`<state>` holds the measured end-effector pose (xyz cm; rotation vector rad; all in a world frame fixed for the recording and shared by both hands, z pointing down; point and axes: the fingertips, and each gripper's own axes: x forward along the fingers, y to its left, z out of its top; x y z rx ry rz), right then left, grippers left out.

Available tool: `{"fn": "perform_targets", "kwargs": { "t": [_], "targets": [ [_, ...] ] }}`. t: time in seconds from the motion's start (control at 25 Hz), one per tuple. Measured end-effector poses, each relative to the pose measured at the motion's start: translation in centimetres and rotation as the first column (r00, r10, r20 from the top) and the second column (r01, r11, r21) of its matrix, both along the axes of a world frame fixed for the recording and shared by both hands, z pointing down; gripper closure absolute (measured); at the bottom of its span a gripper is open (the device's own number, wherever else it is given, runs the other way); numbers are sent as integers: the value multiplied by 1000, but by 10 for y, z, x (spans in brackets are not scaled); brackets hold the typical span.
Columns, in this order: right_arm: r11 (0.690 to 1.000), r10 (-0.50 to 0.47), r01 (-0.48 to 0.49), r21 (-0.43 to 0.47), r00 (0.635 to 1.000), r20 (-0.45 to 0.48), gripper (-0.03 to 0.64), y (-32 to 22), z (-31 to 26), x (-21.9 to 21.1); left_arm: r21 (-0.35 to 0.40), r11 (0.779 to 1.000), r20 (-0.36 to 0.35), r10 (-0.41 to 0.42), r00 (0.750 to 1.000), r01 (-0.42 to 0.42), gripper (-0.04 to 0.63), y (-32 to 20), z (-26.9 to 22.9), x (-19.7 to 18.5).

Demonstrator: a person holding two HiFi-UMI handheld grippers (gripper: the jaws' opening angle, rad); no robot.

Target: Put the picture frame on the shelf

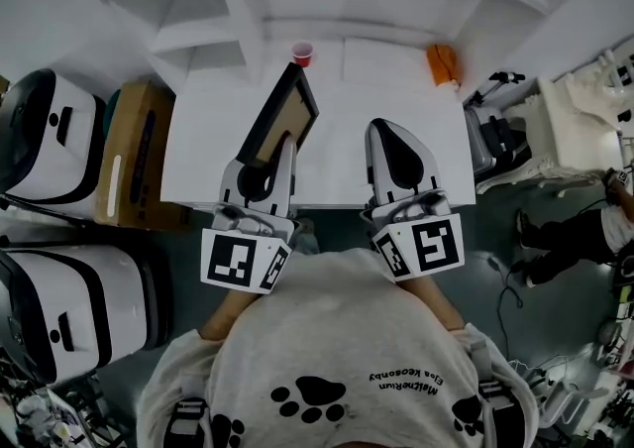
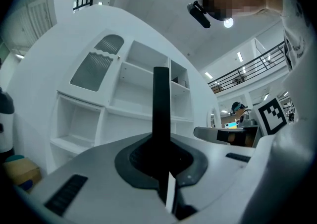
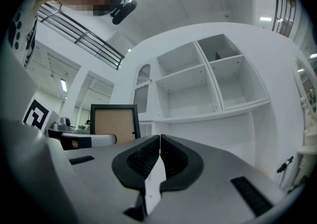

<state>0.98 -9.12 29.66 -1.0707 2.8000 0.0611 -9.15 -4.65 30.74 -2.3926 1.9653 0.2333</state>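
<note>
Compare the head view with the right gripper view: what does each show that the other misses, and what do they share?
Head view only: a red cup and an orange object on the white table, and a cardboard box beside it.

Right gripper view only: the ribbed pads of the right hand-held gripper, shut together with nothing between them, and a balcony railing.

Both: the black picture frame clamped in the left hand-held gripper, and the white shelf unit.

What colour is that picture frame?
The picture frame has a black border around a tan panel, best seen in the right gripper view.
</note>
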Motion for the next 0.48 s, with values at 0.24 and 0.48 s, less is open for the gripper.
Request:
{"fn": "perform_targets", "kwargs": {
  "t": [0.24, 0.48],
  "targets": [
    [999, 45, -45, 16, 999, -7, 583, -37, -3, -20, 18, 998, 0, 54, 999, -54, 569, -43, -4, -21],
    [996, 79, -79, 27, 997, -11, 583, -64, -4, -41, 32, 994, -2, 101, 995, -101, 569, -75, -5, -39]
  ]
}}
